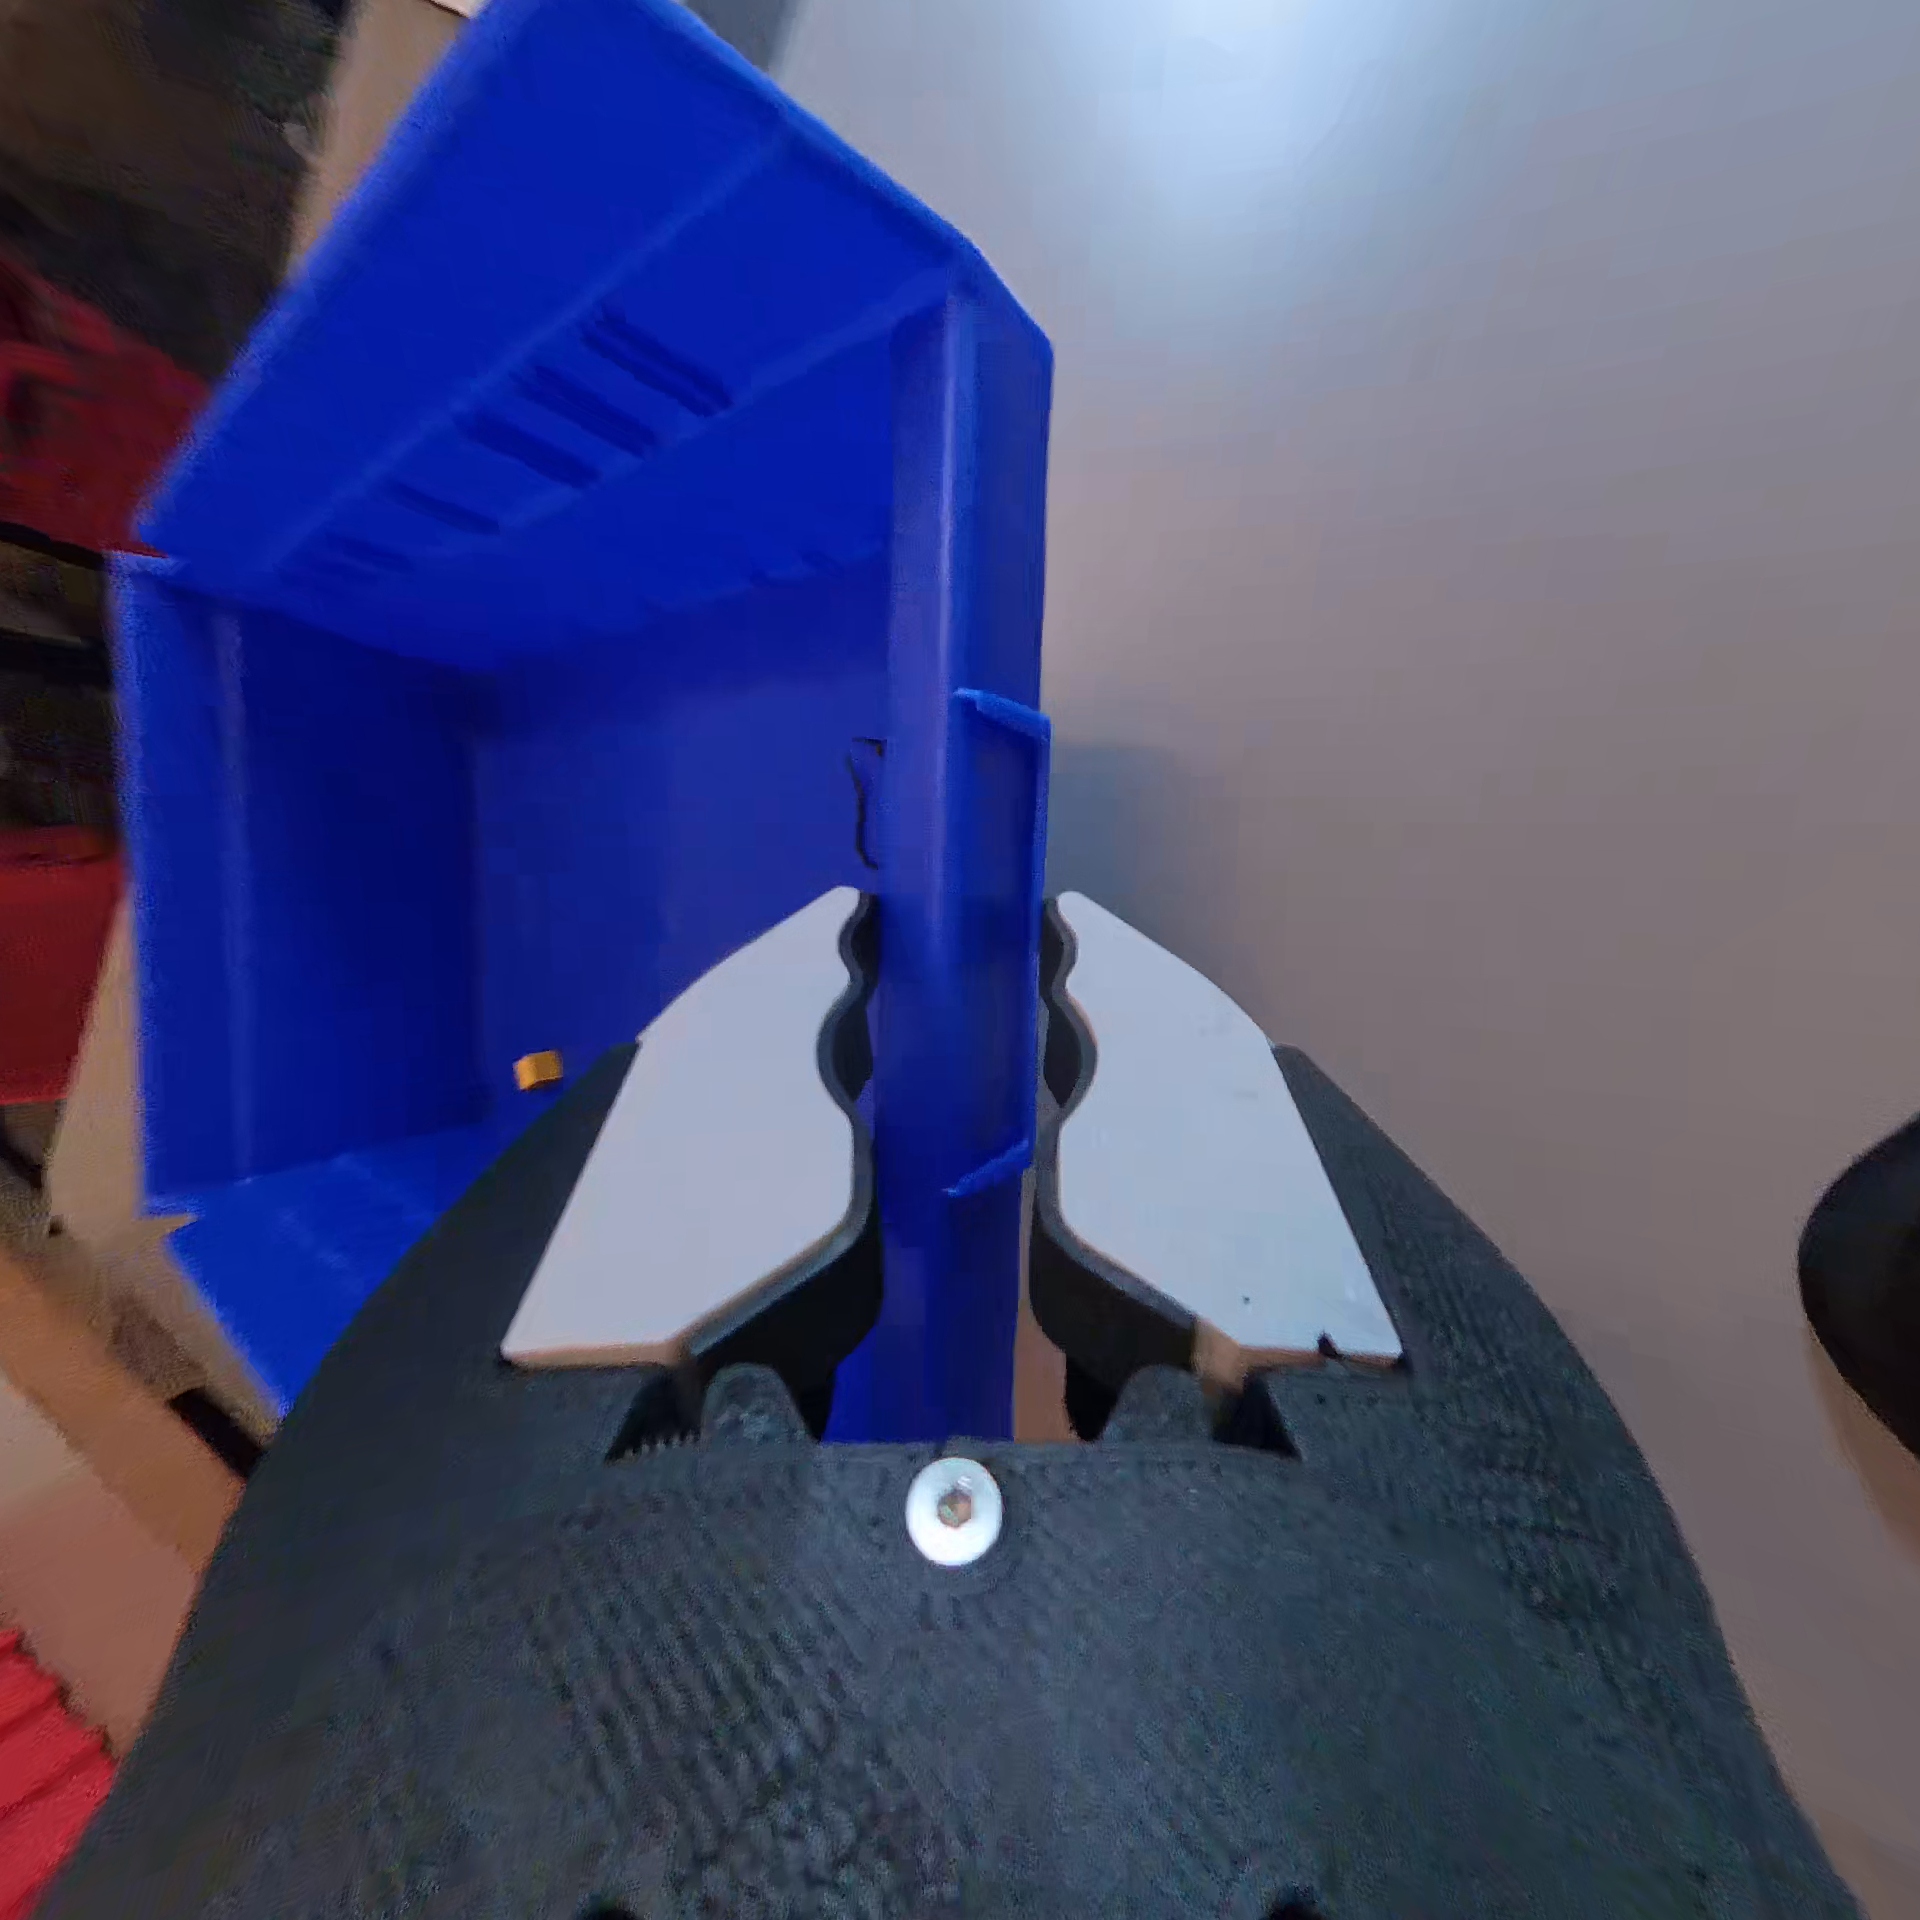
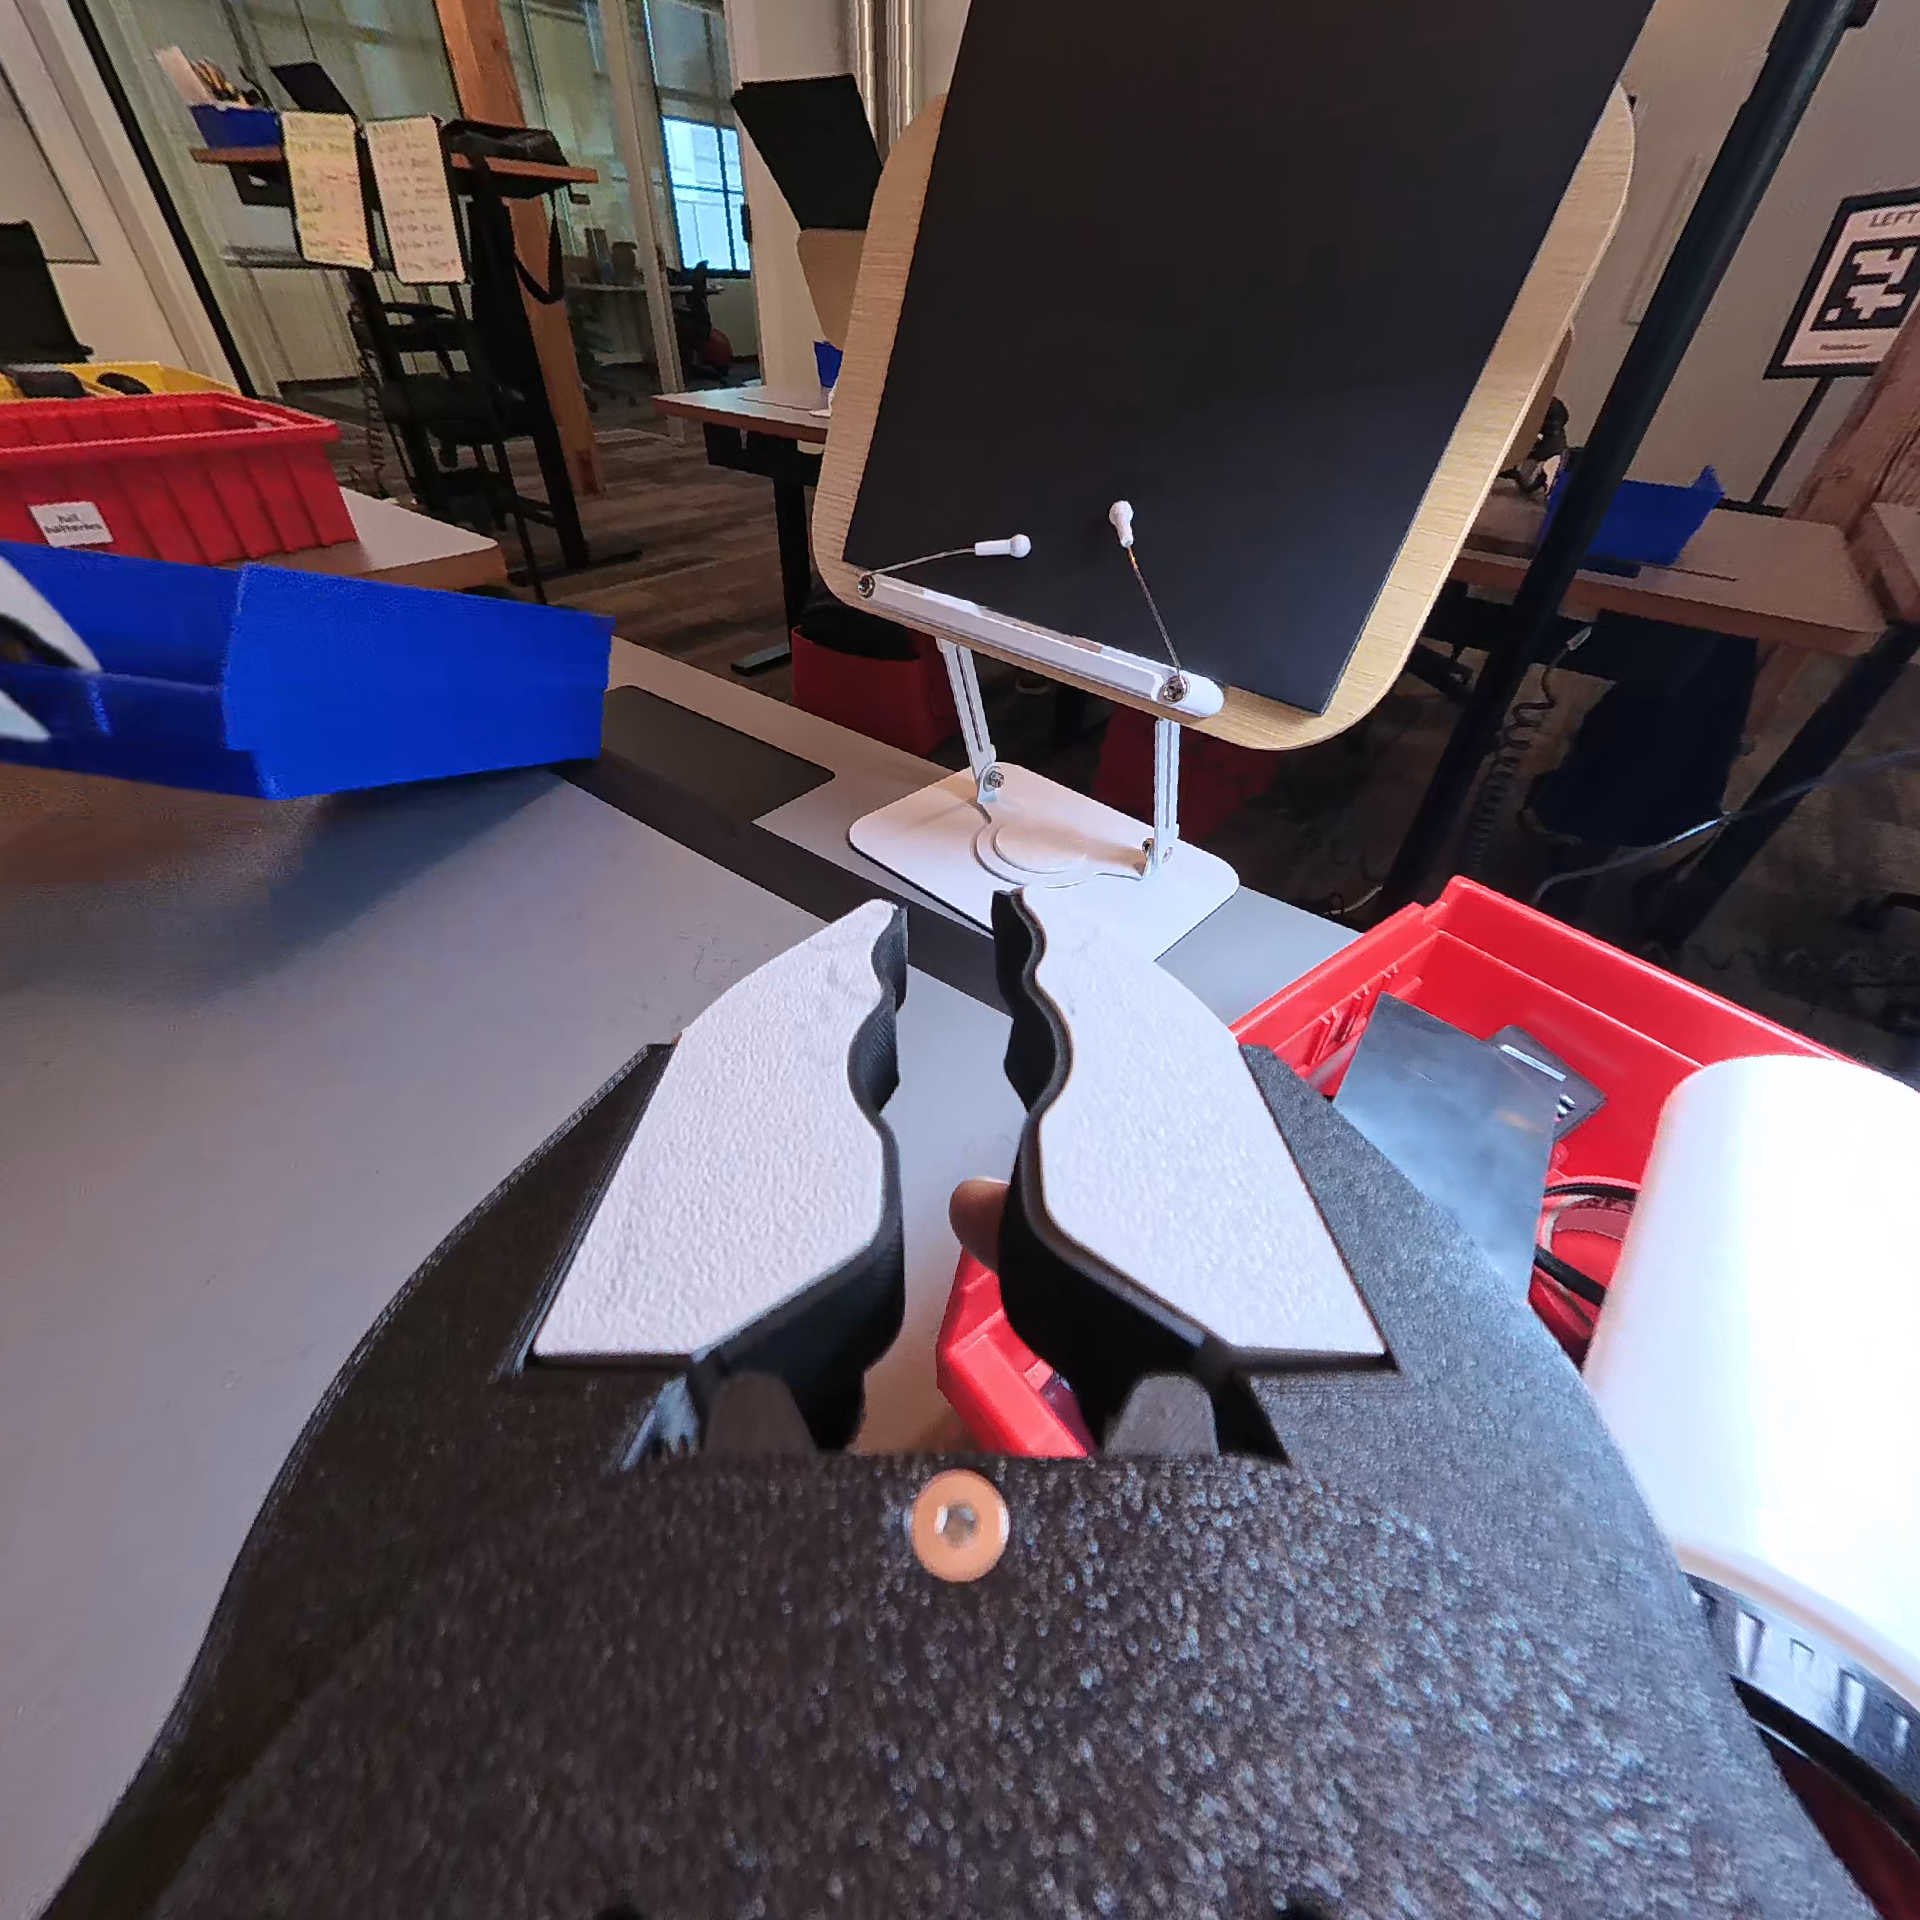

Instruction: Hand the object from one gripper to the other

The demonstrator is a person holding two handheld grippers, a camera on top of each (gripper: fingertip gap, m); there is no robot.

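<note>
Bin [image 1: 499, 727], blue plastic, is held off the table in our left gripper [image 1: 951, 935]: the two fingers [image 1: 727, 1122] are clamped on one of its side walls, which runs straight up between them, and the open inside of the bin faces the left wrist camera. A small gold piece [image 1: 538, 1070] shows inside the bin near its lower wall; we cannot tell what it is. In the right wrist view the bin [image 2: 395, 696] shows at the left, tilted above the grey table [image 2: 312, 1039] near its far edge. Our right gripper [image 2: 948, 914] holds nothing; its fingers [image 2: 748, 1122] stand slightly apart over the table, well away from the bin. A fingertip [image 2: 977, 1216] of the person shows in the gap between them. Beyond, at the table's far edge, a white stand [image 2: 1039, 831] carries a wood-rimmed black board [image 2: 1226, 343]. At the table's right edge sits a red bin [image 2: 1455, 966] with dark parts inside, just beside the right gripper.
</note>
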